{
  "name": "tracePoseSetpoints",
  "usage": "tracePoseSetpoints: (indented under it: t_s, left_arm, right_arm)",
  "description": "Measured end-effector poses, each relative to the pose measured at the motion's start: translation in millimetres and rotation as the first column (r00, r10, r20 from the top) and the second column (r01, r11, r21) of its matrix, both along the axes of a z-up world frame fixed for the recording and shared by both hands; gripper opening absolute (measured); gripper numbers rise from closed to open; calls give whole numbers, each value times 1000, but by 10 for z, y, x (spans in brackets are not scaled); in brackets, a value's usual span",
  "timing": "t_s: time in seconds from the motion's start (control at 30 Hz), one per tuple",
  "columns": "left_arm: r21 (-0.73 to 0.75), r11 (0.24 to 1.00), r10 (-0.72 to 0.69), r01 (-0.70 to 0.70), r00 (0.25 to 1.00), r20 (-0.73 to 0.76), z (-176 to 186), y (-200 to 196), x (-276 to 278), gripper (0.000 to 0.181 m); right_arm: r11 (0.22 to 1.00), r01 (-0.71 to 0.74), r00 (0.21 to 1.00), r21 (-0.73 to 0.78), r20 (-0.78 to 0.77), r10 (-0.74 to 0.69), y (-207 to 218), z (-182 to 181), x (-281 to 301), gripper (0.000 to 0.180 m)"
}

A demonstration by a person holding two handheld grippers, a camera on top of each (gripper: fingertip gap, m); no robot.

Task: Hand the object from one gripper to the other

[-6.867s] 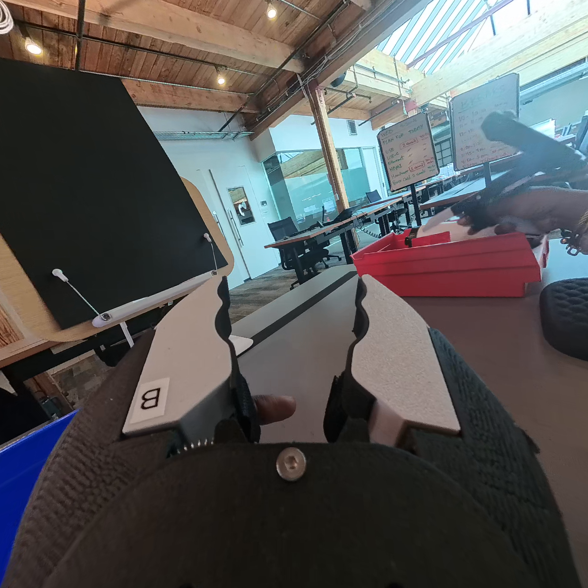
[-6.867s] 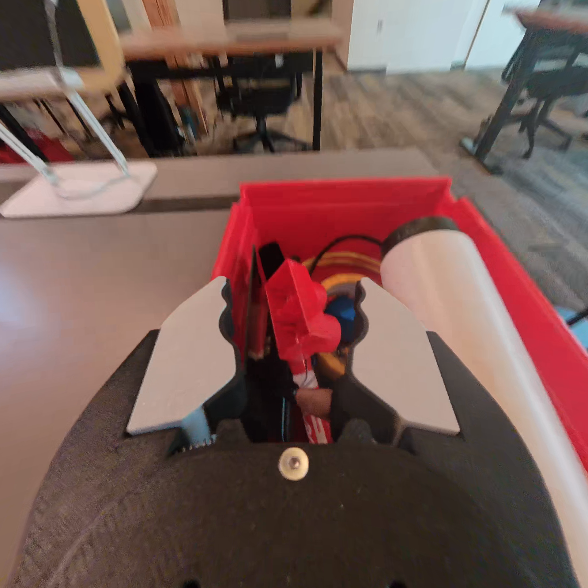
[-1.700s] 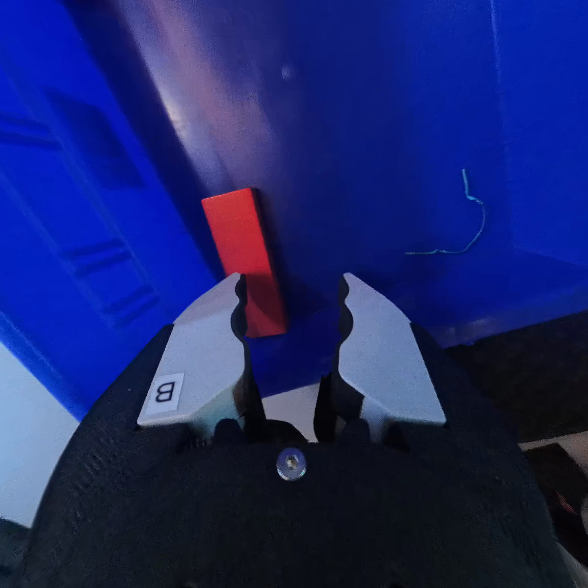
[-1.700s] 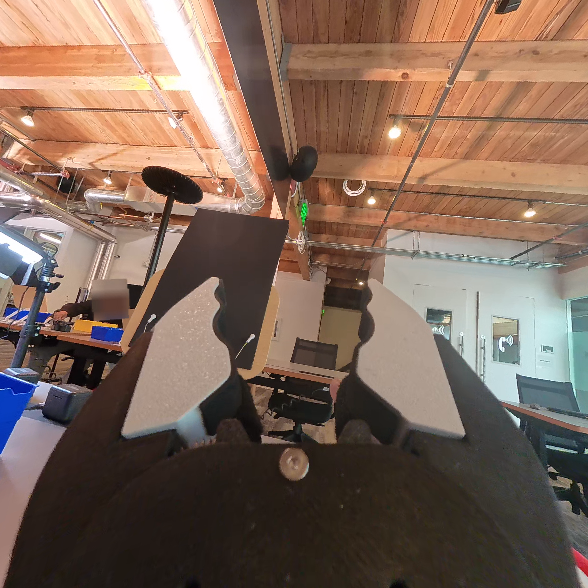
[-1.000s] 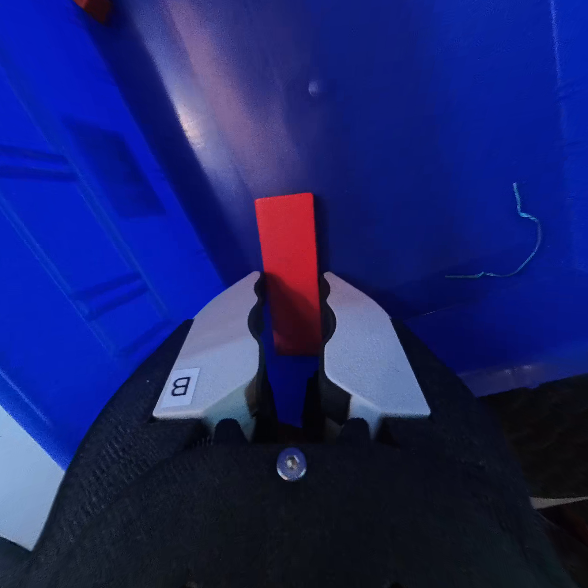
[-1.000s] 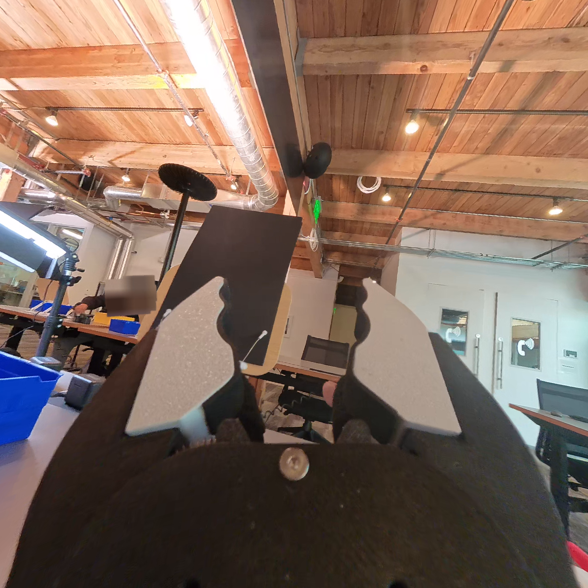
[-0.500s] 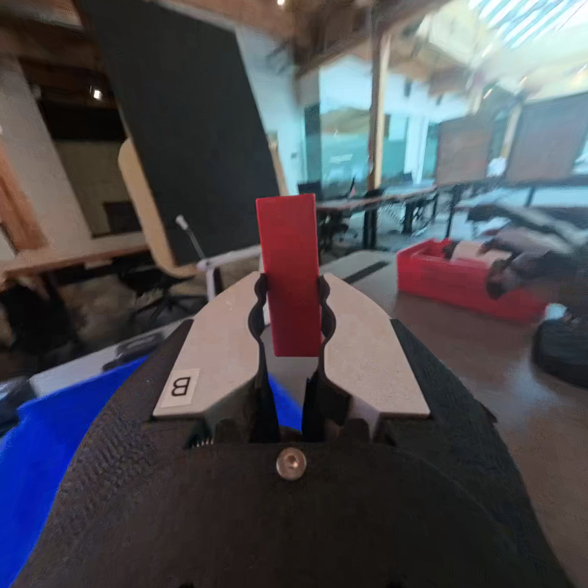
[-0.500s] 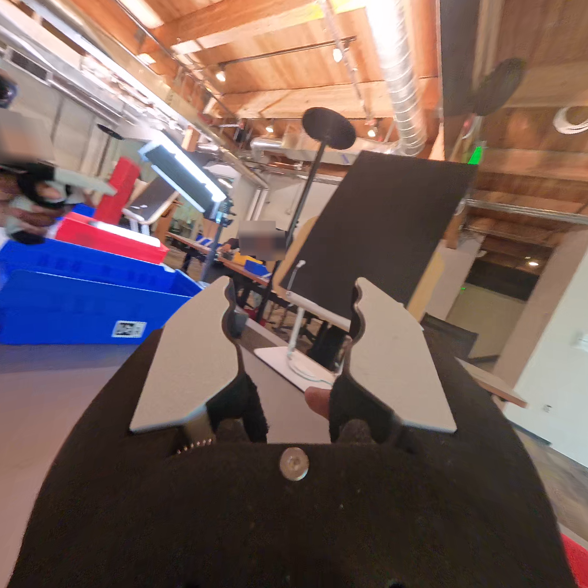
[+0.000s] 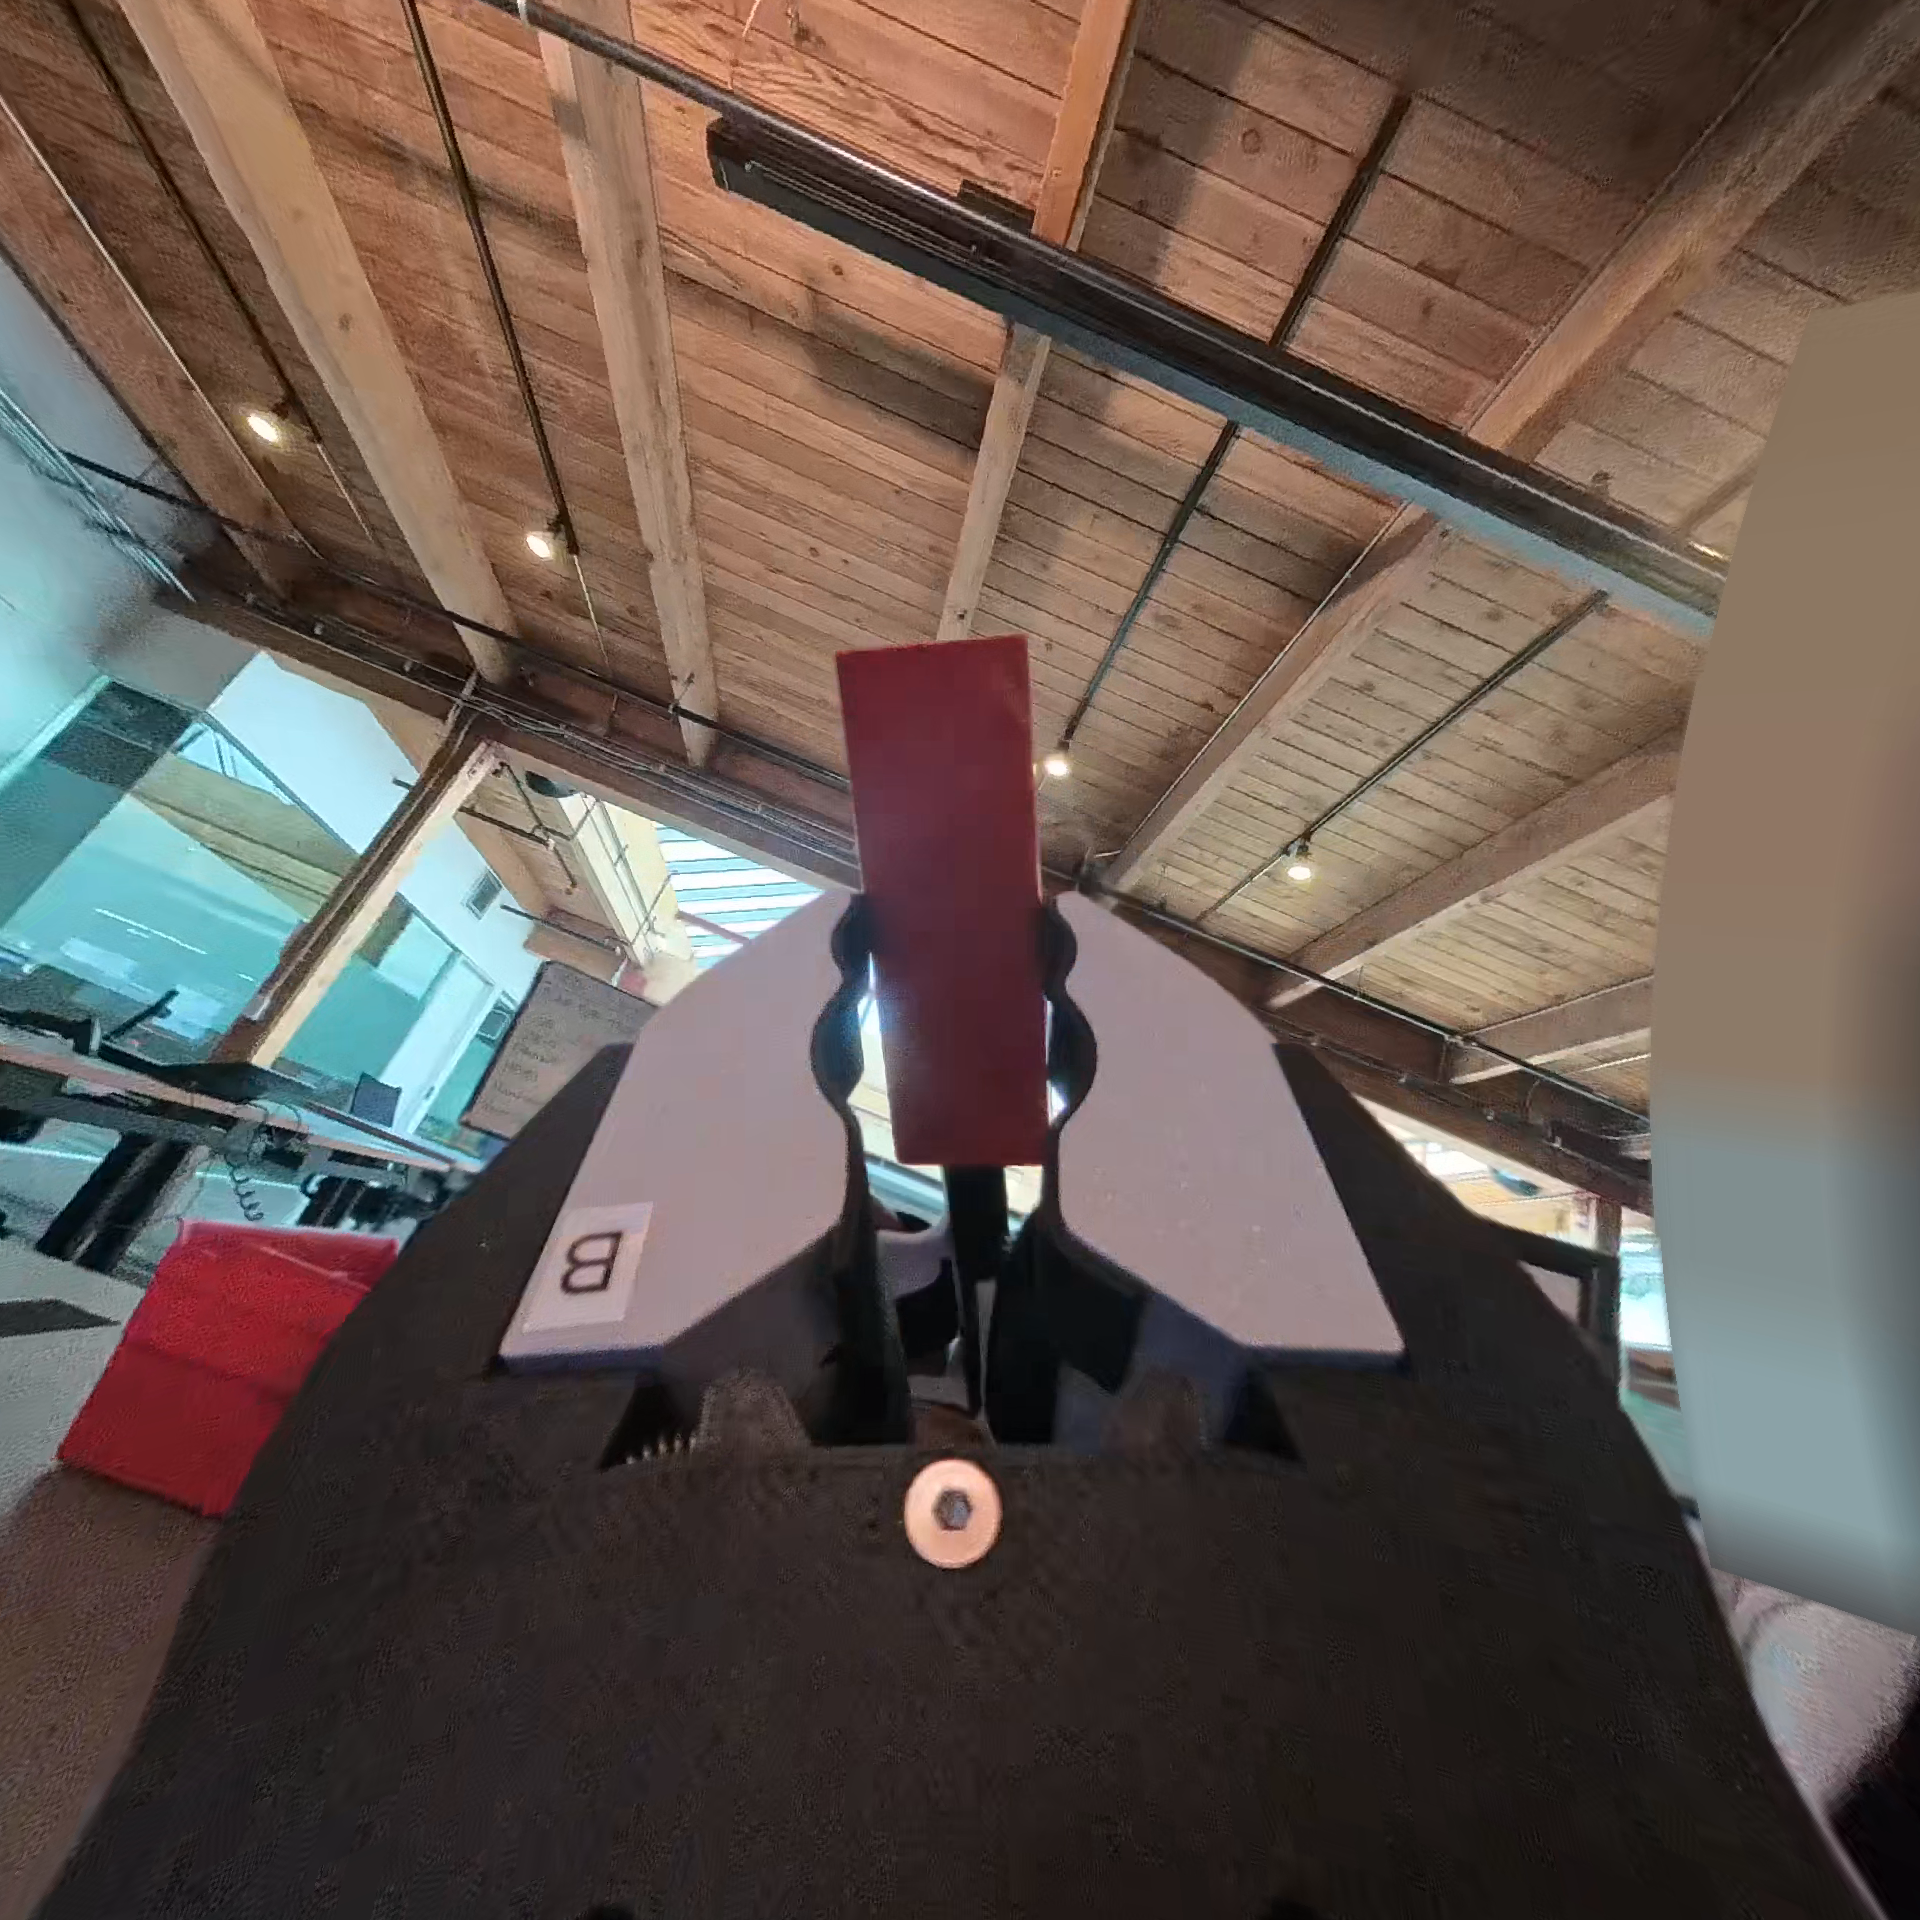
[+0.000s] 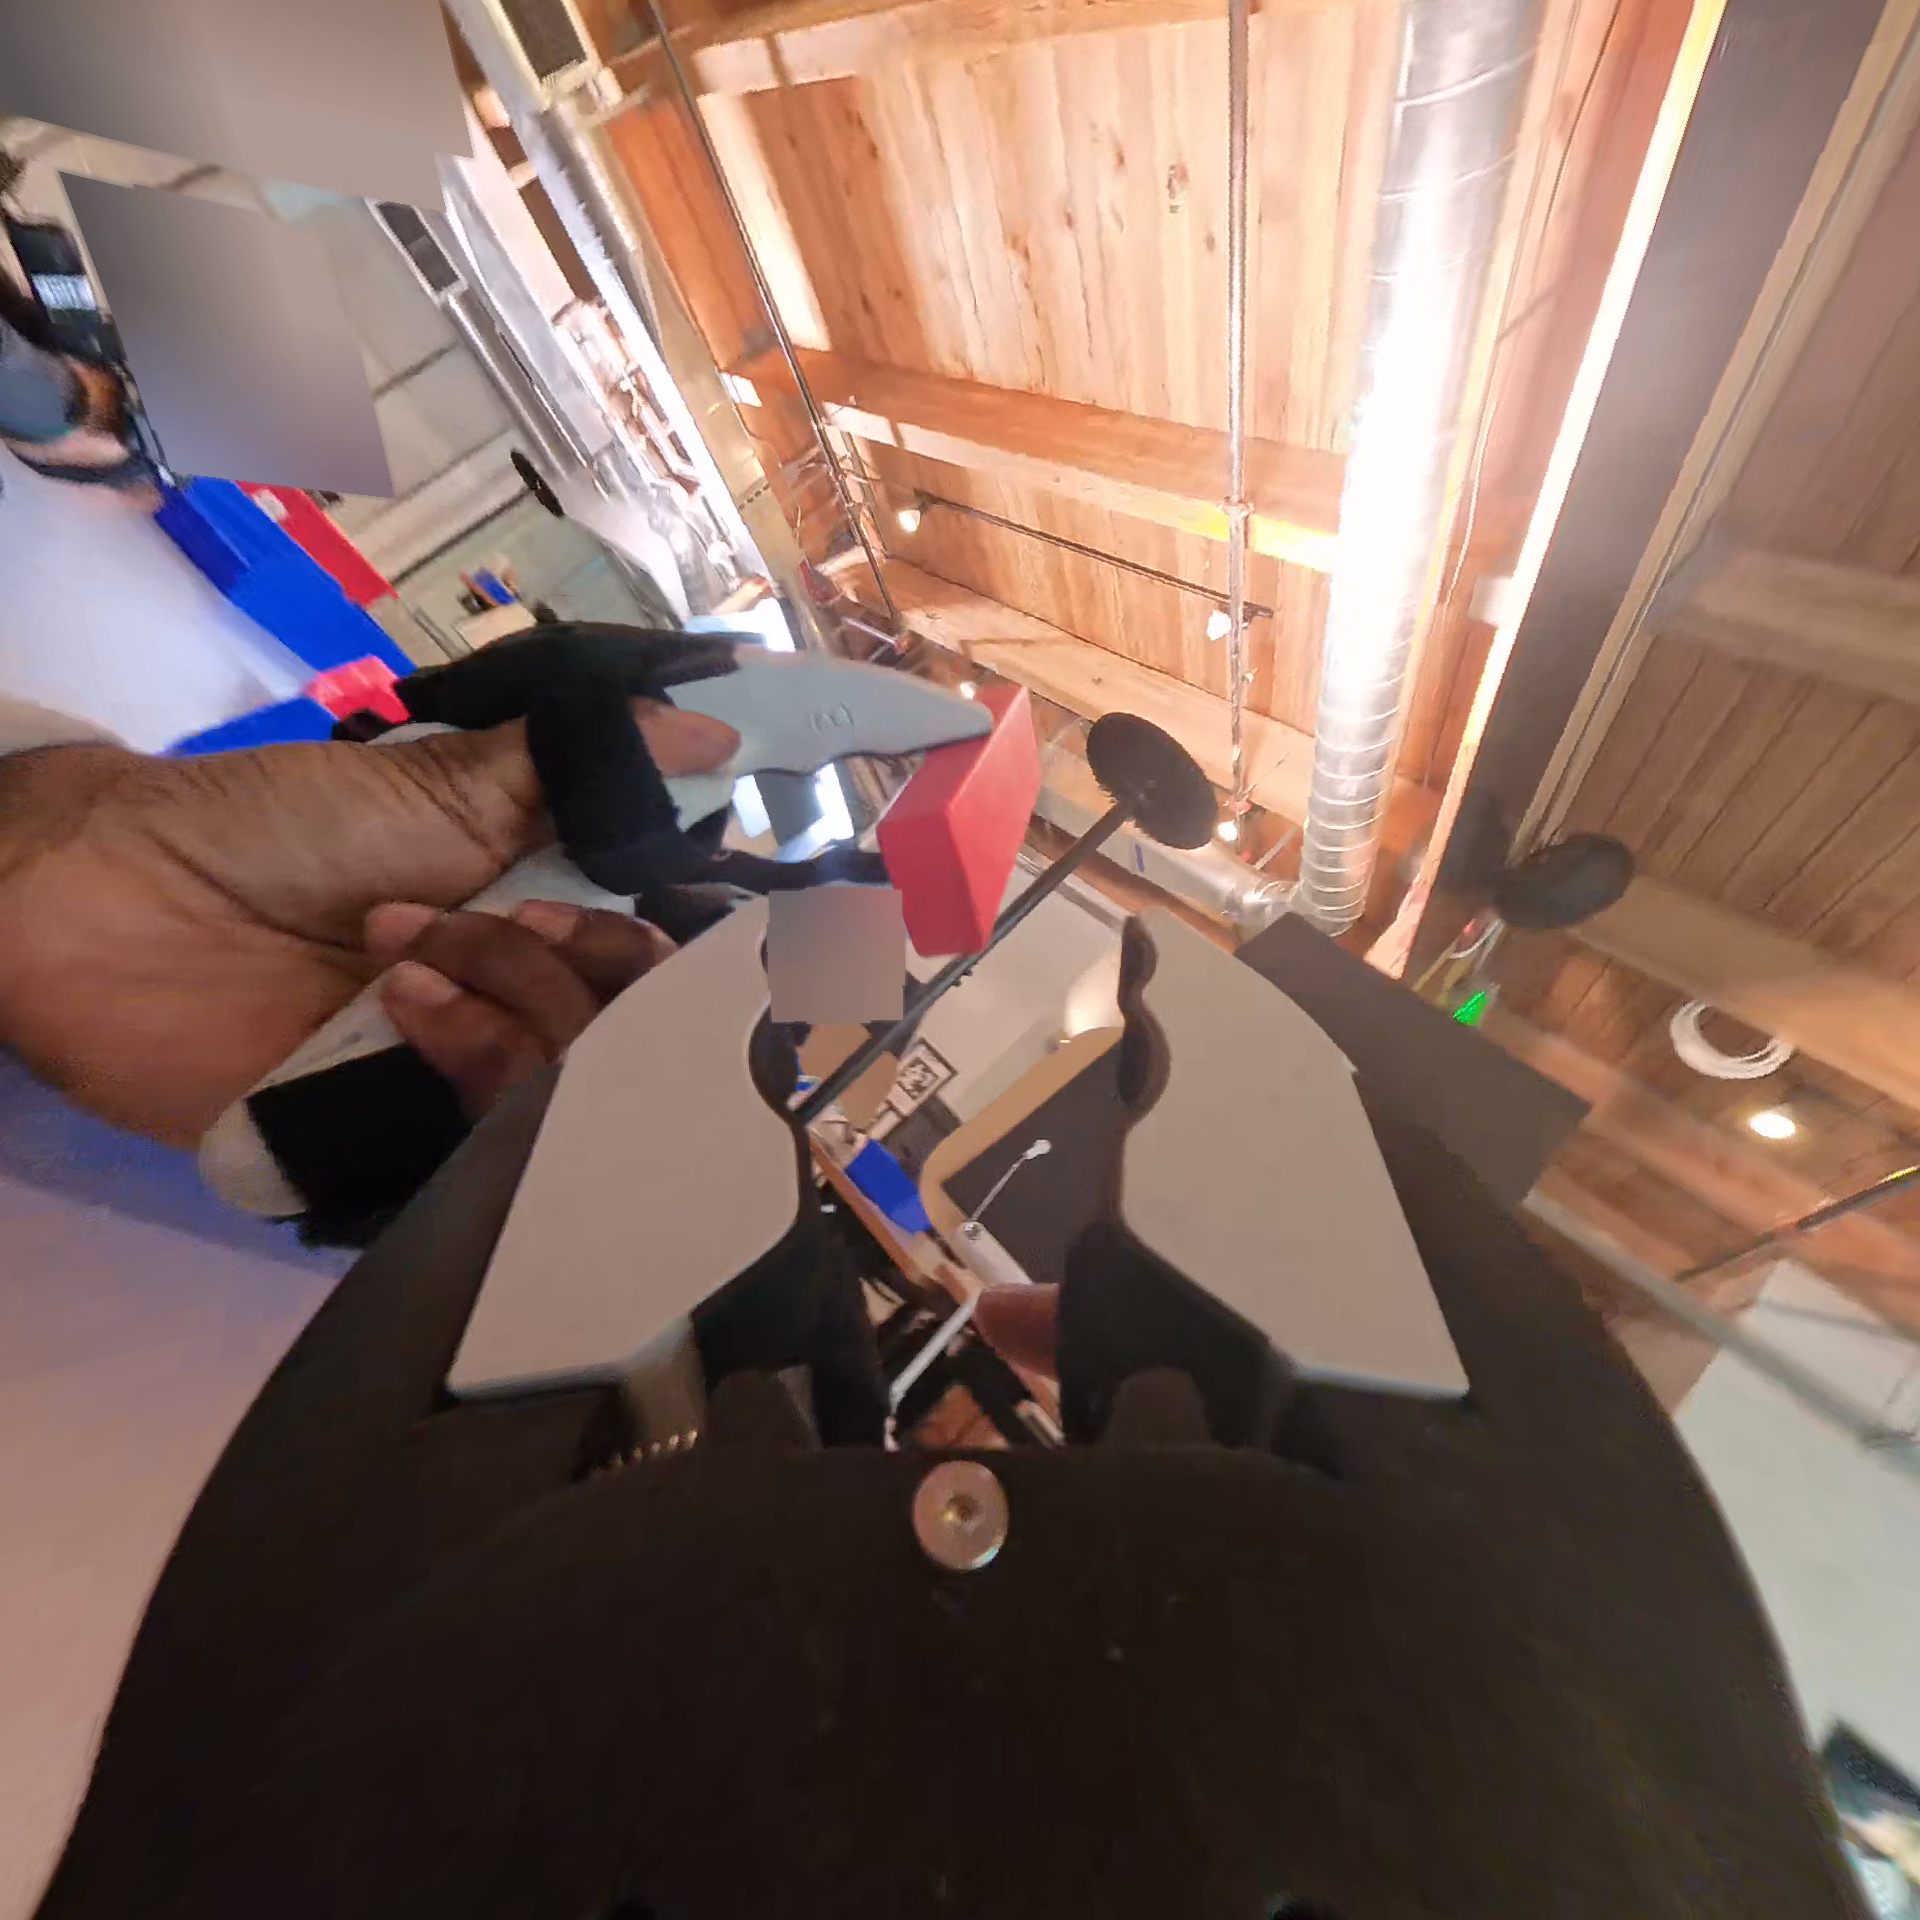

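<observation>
The left gripper [image 9: 951, 1023] is clamped on the red block [image 9: 943, 896], whose long axis runs forward past the fingertips, upper half free. The right gripper [image 10: 940, 1023] stands with jaws parted and empty; the block [image 10: 961, 826] lies just above and ahead of its gap, near but not between the fingers. A lettered sticker [image 9: 590, 1265] marks the left finger; a red bin [image 9: 213, 1361] sits beyond.

block [image 9: 951, 914] between left tongs [image 9: 951, 935] fingertips, sticking out ahead; right tongs [image 10: 940, 997] just below block.
</observation>
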State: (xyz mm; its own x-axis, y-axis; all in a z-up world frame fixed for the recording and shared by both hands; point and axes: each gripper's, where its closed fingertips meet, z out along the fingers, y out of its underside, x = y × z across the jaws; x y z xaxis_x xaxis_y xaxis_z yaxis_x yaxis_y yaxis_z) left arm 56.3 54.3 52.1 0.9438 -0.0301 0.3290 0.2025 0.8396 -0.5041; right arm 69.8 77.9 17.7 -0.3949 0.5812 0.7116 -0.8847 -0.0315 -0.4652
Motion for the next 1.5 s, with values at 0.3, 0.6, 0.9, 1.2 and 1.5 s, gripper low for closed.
tracePoseSetpoints:
  t_s: [0.3, 0.6, 0.9, 1.2, 1.5]
  left_arm:
    - [-36, 998, -57, 57, 998, -11, -101, 145, 71, 31]
    - [-179, 982, 45, -62, 994, -98, -60, 121, 94, 55]
    - [-664, 703, 138, -257, 964, -227, -517, 80, -80, 59]
    - [-782, 612, 59, -112, 994, -96, -903, 332, -125, 54]
    - [-802, 592, -34, -87, 991, -132, -944, 403, 17, 17]
  right_arm:
    - [991, 126, 978, 40, -170, -117, -80, -25, 76, 41]
    - [991, -126, 985, -45, 109, 130, 145, 149, 21, 16]
    - [699, -655, 289, -288, 759, 584, 356, -62, -270, 16]
    - [712, -651, 310, -262, 765, 565, 257, -138, -235, 16]
    - [672, -642, 247, -370, 729, 638, 293, -55, -260, 16]
